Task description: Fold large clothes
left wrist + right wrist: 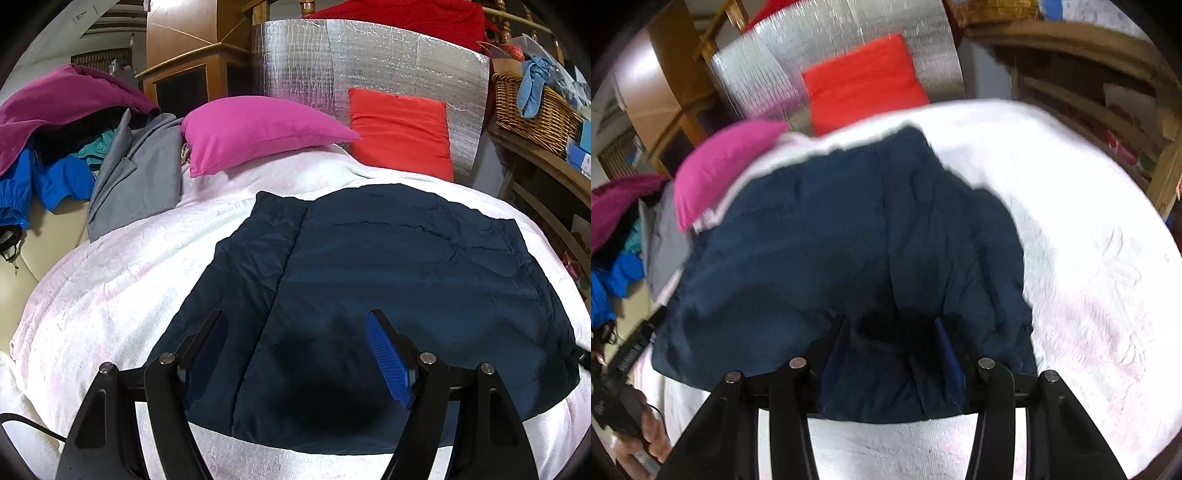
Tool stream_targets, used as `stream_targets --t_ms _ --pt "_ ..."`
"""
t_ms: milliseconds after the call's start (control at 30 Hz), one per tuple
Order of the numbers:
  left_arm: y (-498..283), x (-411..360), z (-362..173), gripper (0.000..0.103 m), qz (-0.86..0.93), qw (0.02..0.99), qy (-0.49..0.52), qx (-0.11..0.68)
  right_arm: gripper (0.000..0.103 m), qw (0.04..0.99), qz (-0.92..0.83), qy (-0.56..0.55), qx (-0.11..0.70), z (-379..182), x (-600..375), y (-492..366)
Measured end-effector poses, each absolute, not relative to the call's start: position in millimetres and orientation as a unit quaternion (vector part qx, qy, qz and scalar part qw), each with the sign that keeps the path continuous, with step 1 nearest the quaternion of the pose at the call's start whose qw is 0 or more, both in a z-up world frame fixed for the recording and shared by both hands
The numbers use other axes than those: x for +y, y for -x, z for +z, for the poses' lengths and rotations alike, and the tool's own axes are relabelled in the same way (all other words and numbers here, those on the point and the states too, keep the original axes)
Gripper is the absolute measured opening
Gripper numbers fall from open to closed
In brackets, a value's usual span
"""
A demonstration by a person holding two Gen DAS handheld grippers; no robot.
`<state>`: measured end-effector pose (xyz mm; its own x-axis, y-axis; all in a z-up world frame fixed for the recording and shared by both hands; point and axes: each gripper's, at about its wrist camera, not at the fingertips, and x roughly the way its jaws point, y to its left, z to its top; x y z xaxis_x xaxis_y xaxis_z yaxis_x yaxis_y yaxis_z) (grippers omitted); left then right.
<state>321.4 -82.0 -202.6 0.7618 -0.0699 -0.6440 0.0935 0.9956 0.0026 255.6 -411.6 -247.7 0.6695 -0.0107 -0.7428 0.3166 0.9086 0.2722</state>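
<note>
The navy padded garment (369,288) is lying flat on the white bed cover (110,288), filling the centre and lower half of both views; in the left wrist view its folded-over panel is showing a straight seam running from upper centre down to the lower left. The left gripper (295,354) is hovering at the bottom centre of its frame with its jaws standing wide apart and nothing between them, probably placed there to take the near hem. The right gripper (890,347) is sitting at the bottom centre of its blurred frame with its jaws partly apart; garment fabric is lying between them, but whether the pads are pressing on it cannot be told. The near hem is running along the bottom of both frames, with bare cover below it. Open cover is lying to the right in the right wrist view. The pink pillow (258,129), the red pillow (402,133) and the heaped clothes (66,147) are crowding the upper left.
</note>
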Motion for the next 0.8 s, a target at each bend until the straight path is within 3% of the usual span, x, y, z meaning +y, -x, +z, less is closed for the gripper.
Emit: stream_targets --t_ms 167,367,600,800 --pt "-324.2 -83.6 -205.5 0.078 -0.049 0.934 -0.019 0.353 0.052 0.914 -0.092 -0.196 0.344 -232.6 -413.0 -251.0" --pt "-333.0 -79.8 -217.4 0.078 -0.056 0.918 -0.009 0.393 0.053 0.872 -0.091 -0.207 0.433 -268.5 -405.5 -268.5" --pt "-331.4 -66.3 -223.5 0.079 -0.058 0.907 0.0 0.417 0.054 0.877 -0.067 -0.229 0.417 -261.8 -412.6 -263.9" --pt "-313.5 -8.5 -215.9 0.079 -0.045 0.893 0.115 0.433 0.072 0.85 0.025 -0.343 0.399 -260.9 -433.4 -235.5"
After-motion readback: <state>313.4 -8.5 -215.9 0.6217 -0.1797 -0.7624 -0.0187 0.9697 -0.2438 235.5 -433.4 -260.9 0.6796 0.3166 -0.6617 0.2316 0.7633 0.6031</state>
